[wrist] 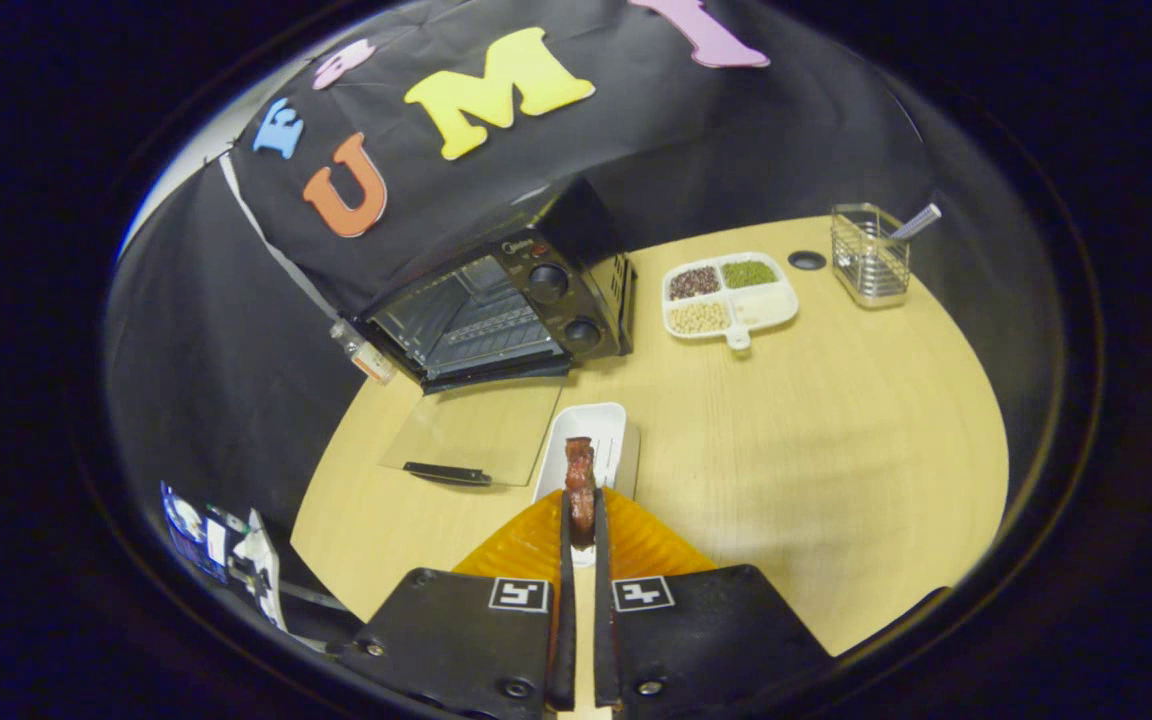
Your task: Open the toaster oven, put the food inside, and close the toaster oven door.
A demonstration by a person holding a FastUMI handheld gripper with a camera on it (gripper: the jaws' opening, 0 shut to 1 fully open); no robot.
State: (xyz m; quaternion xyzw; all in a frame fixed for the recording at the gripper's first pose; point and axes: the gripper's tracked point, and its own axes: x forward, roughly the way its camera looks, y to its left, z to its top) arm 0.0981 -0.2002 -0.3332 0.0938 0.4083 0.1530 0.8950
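The claw is nearly closed, its two orange fingers clenched on a thin, dark reddish-brown strip of food that stands on edge between them and juts out past the tips. Just ahead of and under the tips lies a white tray on the wooden table. Beyond, up and to the left, sits the black toaster oven (its glass door folded flat down toward the claw), wire rack visible inside.
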